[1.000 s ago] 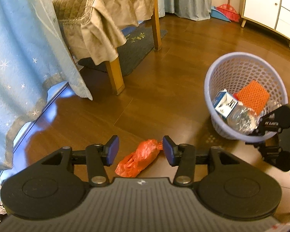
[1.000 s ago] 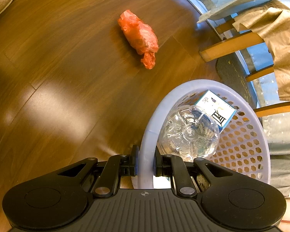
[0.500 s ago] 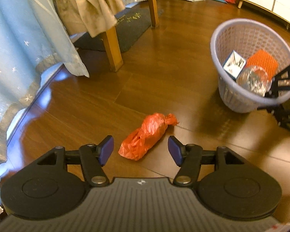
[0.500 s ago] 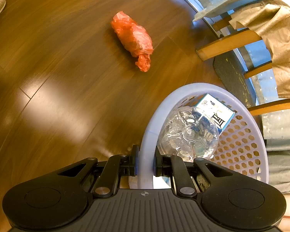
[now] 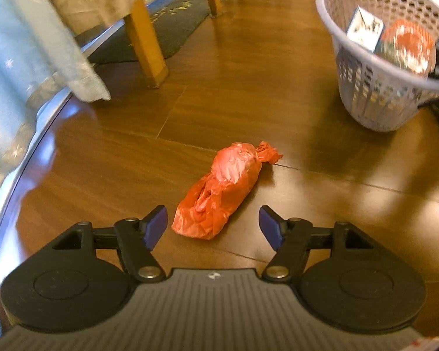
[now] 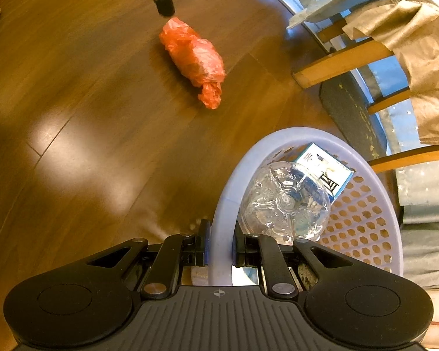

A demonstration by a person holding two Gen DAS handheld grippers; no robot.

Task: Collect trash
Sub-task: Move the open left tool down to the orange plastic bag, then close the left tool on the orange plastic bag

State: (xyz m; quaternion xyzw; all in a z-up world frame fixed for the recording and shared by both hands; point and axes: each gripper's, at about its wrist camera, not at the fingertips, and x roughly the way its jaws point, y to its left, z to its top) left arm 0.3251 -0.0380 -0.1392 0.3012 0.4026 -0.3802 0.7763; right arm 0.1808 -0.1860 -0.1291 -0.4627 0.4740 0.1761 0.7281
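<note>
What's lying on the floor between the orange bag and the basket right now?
Nothing: only bare wood floor separates the orange bag from the basket, as both wrist views show. The left tool is open near the bag; the right tool clamps the basket rim.

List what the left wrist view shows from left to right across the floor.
Blue curtain → wooden table leg → orange plastic bag, lying ahead of the open left gripper → lavender basket.

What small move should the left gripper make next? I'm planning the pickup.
Probably lower the open left gripper forward over the orange bag, which lies loose on the floor just ahead of its fingers. The right gripper already holds the basket rim.
</note>
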